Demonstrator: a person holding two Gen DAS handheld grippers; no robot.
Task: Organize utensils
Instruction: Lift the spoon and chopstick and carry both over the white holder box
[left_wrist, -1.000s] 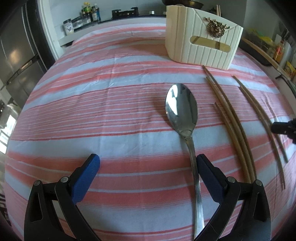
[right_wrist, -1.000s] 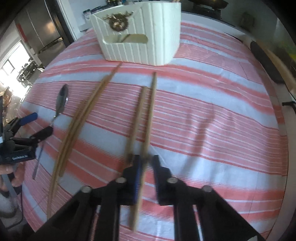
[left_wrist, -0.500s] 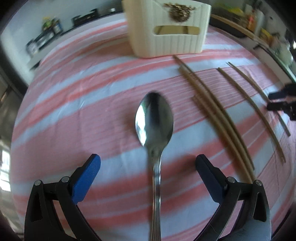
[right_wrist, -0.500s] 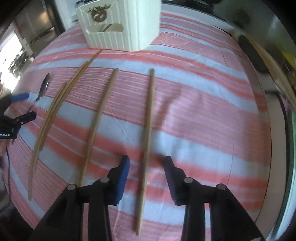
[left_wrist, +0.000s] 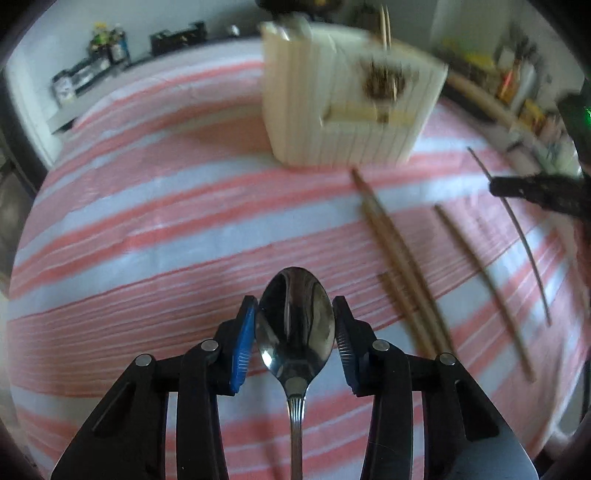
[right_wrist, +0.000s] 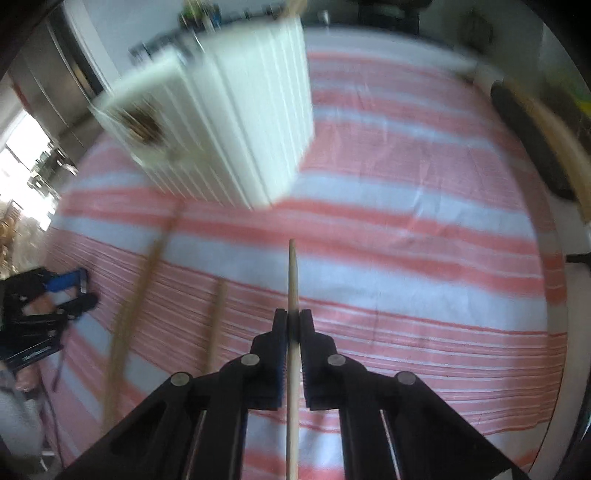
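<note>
My left gripper (left_wrist: 294, 314) is shut on a steel spoon (left_wrist: 294, 325), its blue pads against the sides of the bowl; the handle runs back under the camera. My right gripper (right_wrist: 293, 323) is shut on a wooden chopstick (right_wrist: 292, 273) that points forward, lifted off the cloth. The cream ribbed utensil holder (left_wrist: 343, 107) stands at the back of the table; it also shows in the right wrist view (right_wrist: 229, 122). Several more chopsticks (left_wrist: 399, 254) lie on the striped cloth right of the spoon. The left gripper shows at the left of the right wrist view (right_wrist: 70, 291).
The table is covered by a pink and white striped cloth (left_wrist: 147, 229). Bottles and jars (left_wrist: 103, 44) stand on a counter behind it. A dark rounded object (right_wrist: 528, 136) lies along the table's right edge. The right gripper's arm (left_wrist: 539, 192) reaches in from the right.
My left gripper closed on the spoon's bowl. My right gripper closed on one chopstick and lifted it. Both views moved closer to the holder.
</note>
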